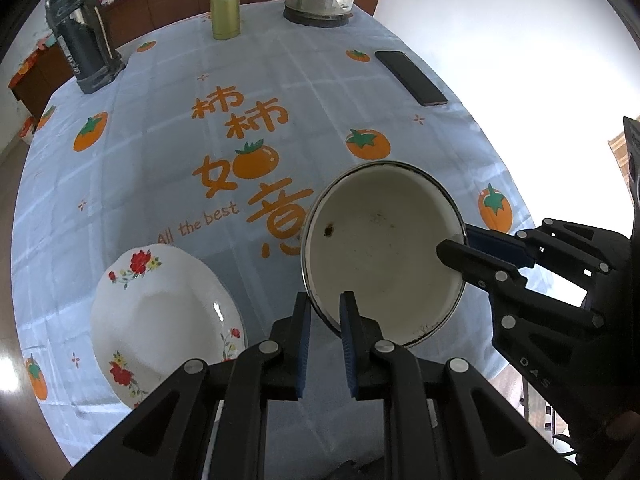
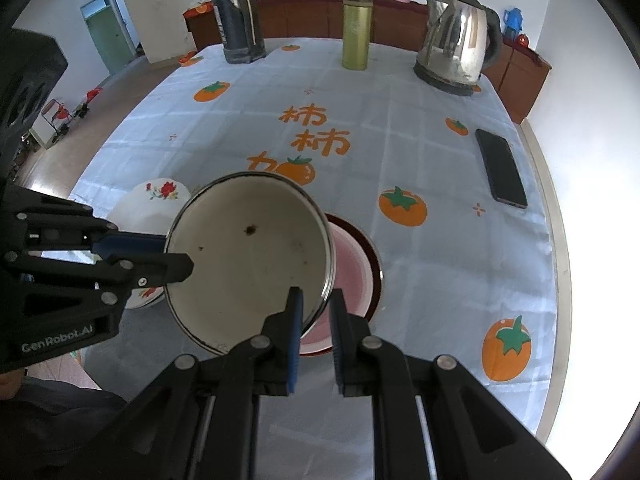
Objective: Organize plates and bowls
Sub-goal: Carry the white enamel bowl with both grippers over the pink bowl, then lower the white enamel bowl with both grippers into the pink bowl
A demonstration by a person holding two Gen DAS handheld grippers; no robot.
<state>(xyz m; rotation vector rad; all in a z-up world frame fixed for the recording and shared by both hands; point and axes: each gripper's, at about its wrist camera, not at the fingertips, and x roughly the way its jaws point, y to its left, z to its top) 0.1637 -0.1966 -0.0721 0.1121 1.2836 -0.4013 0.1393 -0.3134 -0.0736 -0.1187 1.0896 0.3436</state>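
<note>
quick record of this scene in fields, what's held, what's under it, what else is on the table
held item: white enamel bowl, dark rim, small dark specks inside, lifted off the table
left gripper: shut on the bowl's rim
right gripper: shut on the rim at the opposite side
partly beneath the bowl: pink plate with dark red rim
beside it: white flowered plate
table cover: pale blue tablecloth with orange fruit print
far edge: dark flask, green canister, steel kettle
right side: black phone
</note>
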